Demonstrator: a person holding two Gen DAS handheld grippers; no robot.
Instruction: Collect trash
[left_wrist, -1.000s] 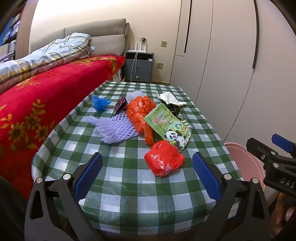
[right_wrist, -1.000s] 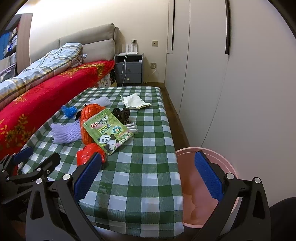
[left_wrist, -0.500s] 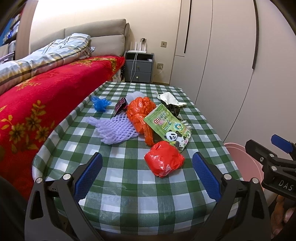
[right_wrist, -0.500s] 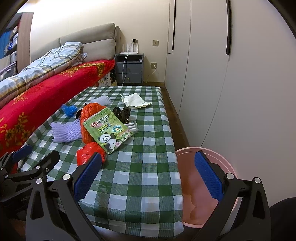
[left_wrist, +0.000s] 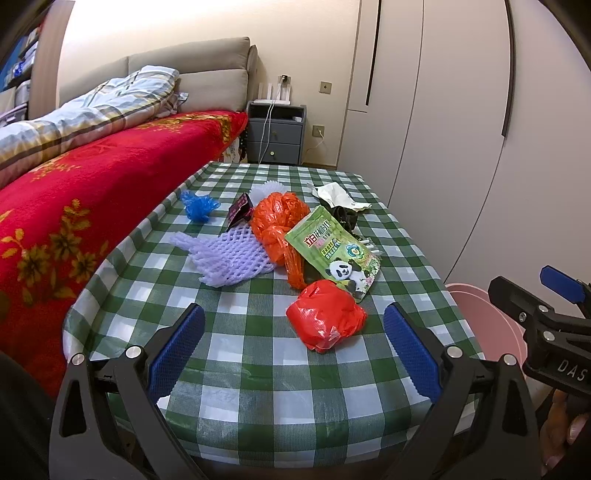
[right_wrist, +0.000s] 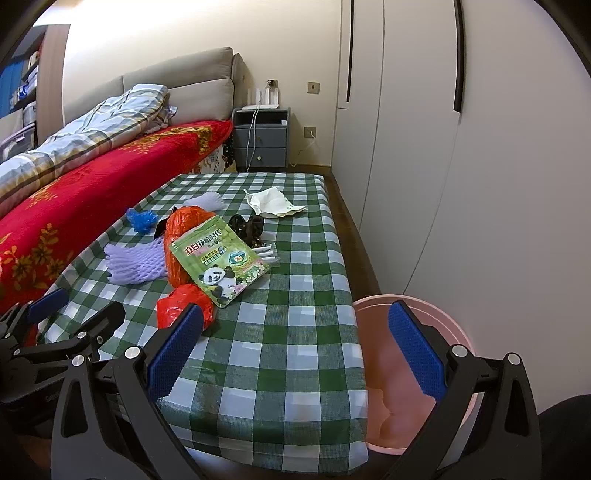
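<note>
Trash lies on a green-checked table (left_wrist: 258, 369): a crumpled red bag (left_wrist: 325, 317), a green panda pouch (left_wrist: 336, 251), an orange bag (left_wrist: 277, 218), a lilac foam net (left_wrist: 229, 254), a blue scrap (left_wrist: 199, 206) and a white wrapper (left_wrist: 336, 194). My left gripper (left_wrist: 293, 347) hovers open at the near table edge, the red bag just ahead between its fingers' lines. My right gripper (right_wrist: 295, 347) is open too, over the table's right corner and a pink bin (right_wrist: 417, 373). The red bag (right_wrist: 177, 306) shows beside its left finger.
A bed with a red blanket (left_wrist: 74, 199) runs along the table's left side. White wardrobe doors (right_wrist: 461, 166) stand on the right, with a narrow floor strip between them and the table. A grey nightstand (left_wrist: 275, 136) stands at the back.
Both grippers have drifted only slightly; the trash on the table has not moved and both stay open.
</note>
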